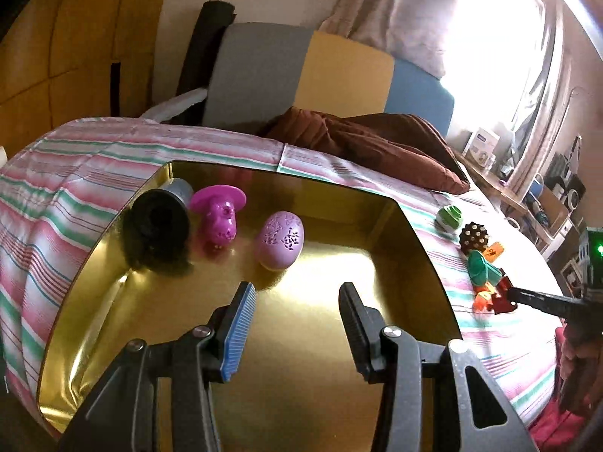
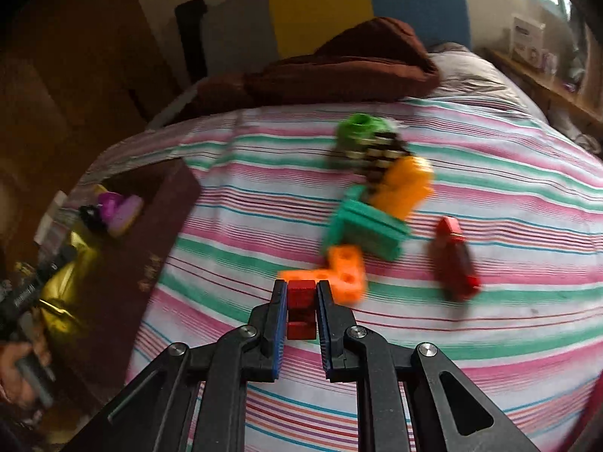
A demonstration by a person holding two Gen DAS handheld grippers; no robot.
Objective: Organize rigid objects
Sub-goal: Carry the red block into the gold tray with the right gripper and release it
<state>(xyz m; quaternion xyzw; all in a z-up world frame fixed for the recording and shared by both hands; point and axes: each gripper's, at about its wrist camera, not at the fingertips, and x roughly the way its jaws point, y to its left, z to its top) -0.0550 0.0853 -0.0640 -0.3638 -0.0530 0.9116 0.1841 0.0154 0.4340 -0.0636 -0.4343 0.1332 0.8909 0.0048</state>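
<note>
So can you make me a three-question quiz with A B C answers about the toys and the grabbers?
1. Where is the purple egg?
A. inside the gold box
B. on the striped bedspread
C. on the brown pillow

2. How many toys lie in the gold box?
A. one
B. three
C. five

3. What is the right gripper doing?
A. hanging wide open
B. shut on a red block
C. shut on a green ball

Answers:
1. A, the egg lies on the box's shiny floor.
2. B, a black toy, a pink toy and the egg are there.
3. B, its fingers press both sides of the red block; the left gripper is the open one.
</note>
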